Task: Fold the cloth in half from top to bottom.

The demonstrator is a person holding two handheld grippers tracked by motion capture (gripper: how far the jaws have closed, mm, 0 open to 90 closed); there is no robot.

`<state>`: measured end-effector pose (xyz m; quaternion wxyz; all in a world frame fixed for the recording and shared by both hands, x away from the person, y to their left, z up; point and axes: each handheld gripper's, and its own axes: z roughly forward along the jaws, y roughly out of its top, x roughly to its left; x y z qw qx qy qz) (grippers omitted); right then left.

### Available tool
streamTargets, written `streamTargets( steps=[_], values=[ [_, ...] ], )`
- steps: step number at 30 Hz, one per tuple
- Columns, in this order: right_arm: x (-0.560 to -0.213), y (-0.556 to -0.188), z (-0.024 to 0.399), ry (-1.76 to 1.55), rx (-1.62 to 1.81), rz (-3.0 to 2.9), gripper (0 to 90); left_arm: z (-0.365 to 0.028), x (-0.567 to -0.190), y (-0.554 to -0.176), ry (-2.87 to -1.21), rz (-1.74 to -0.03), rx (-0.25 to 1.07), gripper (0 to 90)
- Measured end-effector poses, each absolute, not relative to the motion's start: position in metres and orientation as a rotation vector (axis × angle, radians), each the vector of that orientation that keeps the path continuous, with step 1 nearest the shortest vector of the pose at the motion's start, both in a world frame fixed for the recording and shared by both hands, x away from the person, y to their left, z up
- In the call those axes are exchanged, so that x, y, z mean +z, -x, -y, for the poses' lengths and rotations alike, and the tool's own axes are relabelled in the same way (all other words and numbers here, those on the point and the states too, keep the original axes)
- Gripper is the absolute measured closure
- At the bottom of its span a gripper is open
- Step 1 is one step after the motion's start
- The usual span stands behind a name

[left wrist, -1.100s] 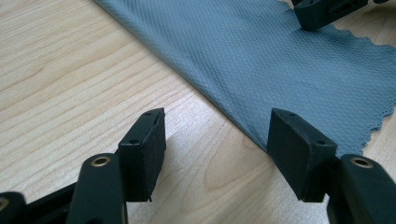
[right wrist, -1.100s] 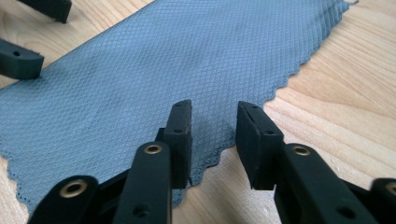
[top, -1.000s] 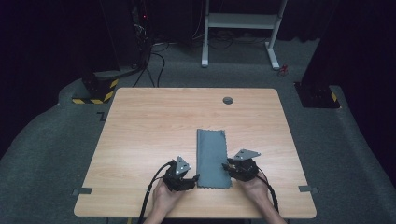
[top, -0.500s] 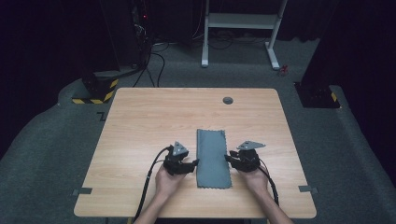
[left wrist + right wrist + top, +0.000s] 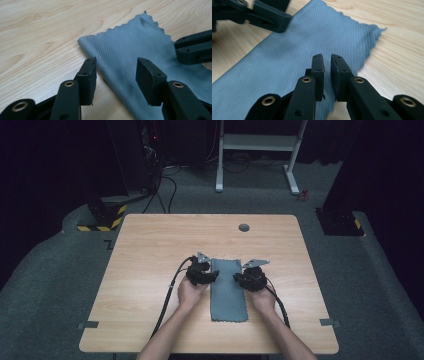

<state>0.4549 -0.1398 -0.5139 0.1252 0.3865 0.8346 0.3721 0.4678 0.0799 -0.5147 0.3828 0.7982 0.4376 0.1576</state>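
— What is kept from sight around the grey cloth (image 5: 228,290)?

— In the left gripper view its near end is cut off by the lower and right edges, and part of it is covered by the left gripper (image 5: 116,75). In the right gripper view it is cut off at the left and bottom.

— And the right gripper (image 5: 327,75)?

— Whether a fold is pinched in its narrow gap cannot be told. The other gripper, top left there, is blurred and cropped.
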Motion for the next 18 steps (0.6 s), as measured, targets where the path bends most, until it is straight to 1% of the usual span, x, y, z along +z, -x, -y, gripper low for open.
streamTargets(
  steps=[4, 9, 18],
  values=[
    [-0.516, -0.464, 0.137, -1.158, 1.082, -2.403, 81.1, -0.077, -0.521, -0.480, -2.041, -1.150, 0.435, 51.8],
    [-0.518, -0.474, 0.140, -1.201, 1.061, -2.331, 77.9, -0.080, -0.520, -0.492, -2.019, -1.219, 0.470, 52.3],
    [-0.519, -0.492, 0.149, -1.314, 1.014, -2.256, 70.5, -0.080, -0.519, -0.496, -2.032, -1.255, 0.496, 50.9]
  ],
)
